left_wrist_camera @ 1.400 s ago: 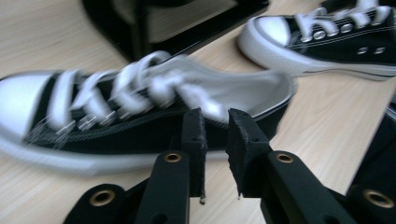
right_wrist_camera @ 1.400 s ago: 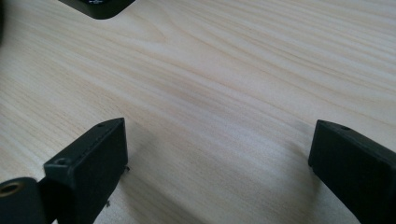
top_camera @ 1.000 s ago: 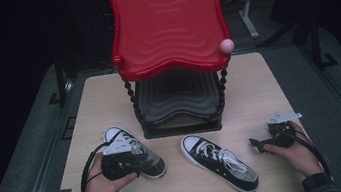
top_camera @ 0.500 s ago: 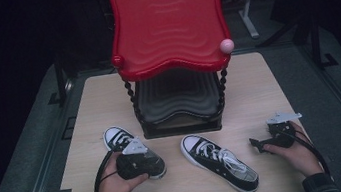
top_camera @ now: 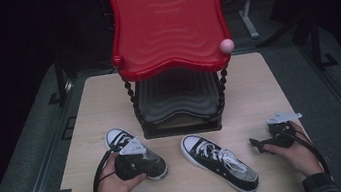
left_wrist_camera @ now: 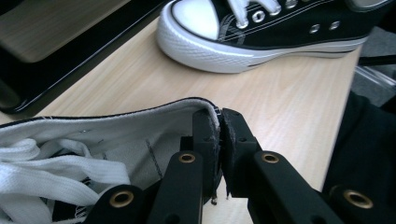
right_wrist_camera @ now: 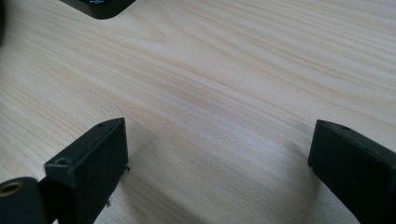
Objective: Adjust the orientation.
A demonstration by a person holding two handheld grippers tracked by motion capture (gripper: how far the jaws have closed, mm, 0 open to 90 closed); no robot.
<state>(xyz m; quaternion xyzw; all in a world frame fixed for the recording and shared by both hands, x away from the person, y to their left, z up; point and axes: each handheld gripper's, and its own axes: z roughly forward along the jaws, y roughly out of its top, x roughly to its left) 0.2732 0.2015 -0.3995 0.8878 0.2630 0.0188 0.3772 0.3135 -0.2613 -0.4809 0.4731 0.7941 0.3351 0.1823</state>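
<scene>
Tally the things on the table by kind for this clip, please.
Sneakers: 2, one pinched at its collar by the left claw, one lying free.
Two-tier stand, red top: 1.
Pink ball on the stand's rim: 1.
Total: 4.

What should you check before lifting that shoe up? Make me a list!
1. Left gripper pinching the left shoe by its collar: ok. The jaws have just been closing, and the collar edge sits between them.
2. Grip deep enough to hold: cannot tell; only the thin rim is caught.
3. Laces clear of the jaws: ok, they lie inside the shoe.
4. Other shoe out of the way: ok, it lies apart on the table.
5. Right gripper free: ok, open over bare wood.
6. Lower shelf of the red rack free: ok.
</scene>
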